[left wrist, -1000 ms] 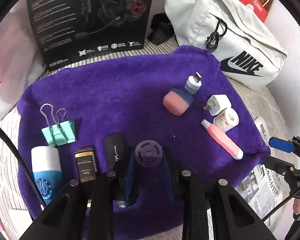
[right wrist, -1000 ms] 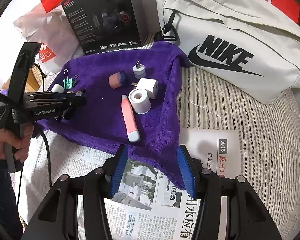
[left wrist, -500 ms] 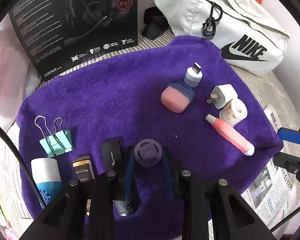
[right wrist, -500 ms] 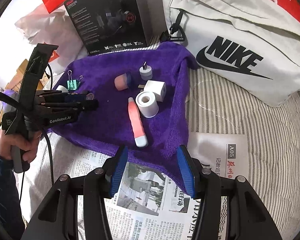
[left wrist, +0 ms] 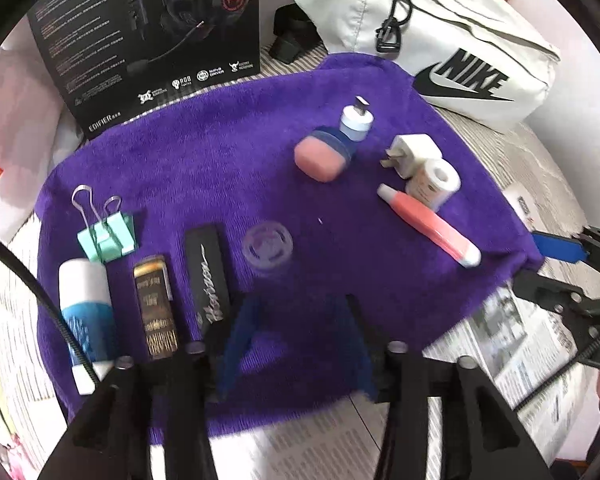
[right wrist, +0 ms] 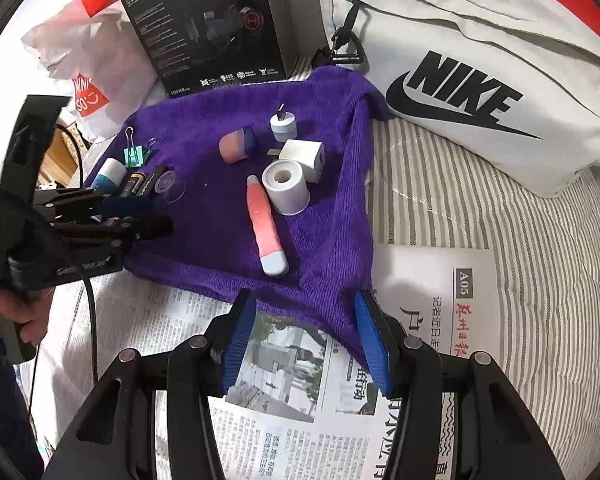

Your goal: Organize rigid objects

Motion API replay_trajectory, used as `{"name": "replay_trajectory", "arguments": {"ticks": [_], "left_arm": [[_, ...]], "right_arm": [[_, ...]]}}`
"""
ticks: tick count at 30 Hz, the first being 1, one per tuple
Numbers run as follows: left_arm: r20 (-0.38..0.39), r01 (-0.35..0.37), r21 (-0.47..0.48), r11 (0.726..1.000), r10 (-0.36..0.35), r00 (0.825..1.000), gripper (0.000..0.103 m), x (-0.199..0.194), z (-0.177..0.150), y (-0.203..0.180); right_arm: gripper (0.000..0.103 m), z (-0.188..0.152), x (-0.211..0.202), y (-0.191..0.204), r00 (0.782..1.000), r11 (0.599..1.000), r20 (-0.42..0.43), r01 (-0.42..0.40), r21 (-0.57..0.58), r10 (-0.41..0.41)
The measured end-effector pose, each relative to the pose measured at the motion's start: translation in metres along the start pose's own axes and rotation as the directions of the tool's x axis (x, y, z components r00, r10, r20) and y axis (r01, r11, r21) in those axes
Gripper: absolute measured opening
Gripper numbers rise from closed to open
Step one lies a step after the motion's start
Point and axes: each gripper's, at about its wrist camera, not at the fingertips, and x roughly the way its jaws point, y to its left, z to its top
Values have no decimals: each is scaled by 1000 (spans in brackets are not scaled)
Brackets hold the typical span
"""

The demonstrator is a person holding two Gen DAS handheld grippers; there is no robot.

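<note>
My left gripper [left wrist: 296, 332] hangs low over the purple terry towel [left wrist: 228, 168], blue pads spread wide w/ nothing between them; the clear round plastic spool [left wrist: 267, 246] stands on the towel just ahead of the tips at 12 o'clock, apart from both pads. In the left wrist view, going toward 9 o'clock from the spool: black flat stick w/ silver script [left wrist: 207, 276], black-and-gold lighter-shaped case [left wrist: 155, 308], white-and-blue tube [left wrist: 85, 304], all lying side by side; mint-green binder clip [left wrist: 108, 236] sits just beyond them at approx. 10 o'clock. Toward 2 o'clock lies a 2nd group: pink-and-blue capsule-shaped case [left wrist: 322, 154], small white round USB plug [left wrist: 356, 120], white wall charger cube [left wrist: 414, 154] touching the white tape roll [left wrist: 434, 180], and the pink-and-white pen-shaped tube [left wrist: 430, 224] just beside the roll. My right gripper [right wrist: 306, 342] is also wide open and empty, over the newspaper [right wrist: 284, 408] at the towel's near edge. Background at 12 o'clock: black headset box [right wrist: 208, 28]; at 1–2 o'clock: white Nike bag [right wrist: 480, 60].
</note>
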Motion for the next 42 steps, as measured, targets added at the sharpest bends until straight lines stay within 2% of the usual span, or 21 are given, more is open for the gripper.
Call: {"name": "replay_trajectory", "arguments": {"ticks": [4, 6, 12, 15, 18, 21, 25, 32, 42], "left_arm": [[23, -9, -33, 999, 10, 1000, 58, -21, -9, 4], [31, -15, -42, 999, 16, 999, 70, -34, -15, 6], [80, -75, -56, 996, 79, 994, 89, -74, -40, 9], [103, -99, -102, 990, 109, 989, 97, -91, -52, 11], [119, -111, -142, 984, 128, 985, 98, -104, -65, 10], [131, -155, -176, 972, 179, 975, 98, -114, -75, 8], [148, -176, -243, 954, 216, 965, 98, -131, -88, 6], [160, -168, -303, 938, 224, 961, 98, -152, -100, 3], [166, -190, -317, 929, 252, 953, 98, -166, -104, 3]], "right_arm": [[58, -1, 0, 3, 1000, 1000, -1, 4, -9, -4], [59, -1, 1, 5, 1000, 1000, -4, 9, -10, -9], [65, 0, -1, 10, 1000, 1000, -14, 12, 13, -12], [73, -3, -16, 15, 1000, 1000, -3, 25, 13, -25], [88, -8, -37, 24, 998, 998, 18, 64, -6, -64], [95, -14, -60, 35, 994, 994, 37, 105, -43, -103], [102, -21, -94, 44, 986, 989, 91, 144, -38, -140], [103, -27, -132, 58, 974, 985, 160, 168, -33, -160], [103, -32, -134, 61, 978, 986, 135, 166, -24, -161]]}}
